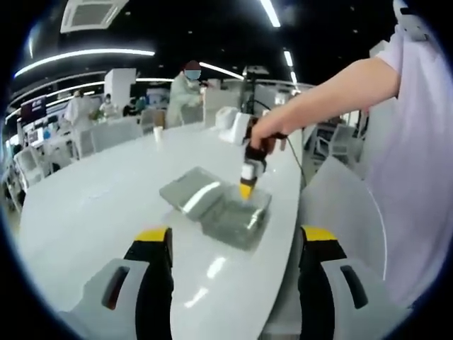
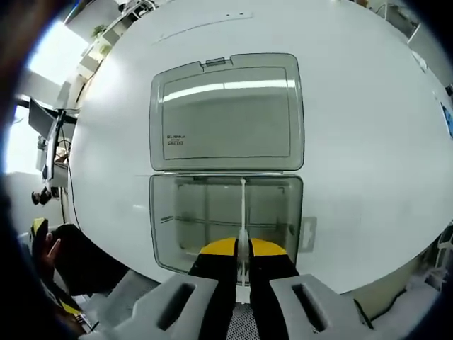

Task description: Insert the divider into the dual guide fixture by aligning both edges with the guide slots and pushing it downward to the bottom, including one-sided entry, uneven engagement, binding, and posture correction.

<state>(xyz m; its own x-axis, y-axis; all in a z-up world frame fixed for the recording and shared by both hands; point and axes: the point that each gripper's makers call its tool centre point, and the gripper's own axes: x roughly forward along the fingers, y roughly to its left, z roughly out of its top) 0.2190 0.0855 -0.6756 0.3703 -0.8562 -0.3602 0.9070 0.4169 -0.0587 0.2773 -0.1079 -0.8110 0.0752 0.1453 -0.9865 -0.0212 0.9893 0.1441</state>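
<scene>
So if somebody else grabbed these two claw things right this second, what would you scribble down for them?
Right claw: shut on the divider, a thin clear plate standing upright over the middle of the open clear box on the white table.
Left claw: open, holding nothing, hanging back from the box.
Box lid: folded flat open behind the box.
Done: divider is gripped and lowered into the box.
Left: whether both edges sit in the guide slots I cannot tell; check, straighten, push down to the bottom, release.
</scene>
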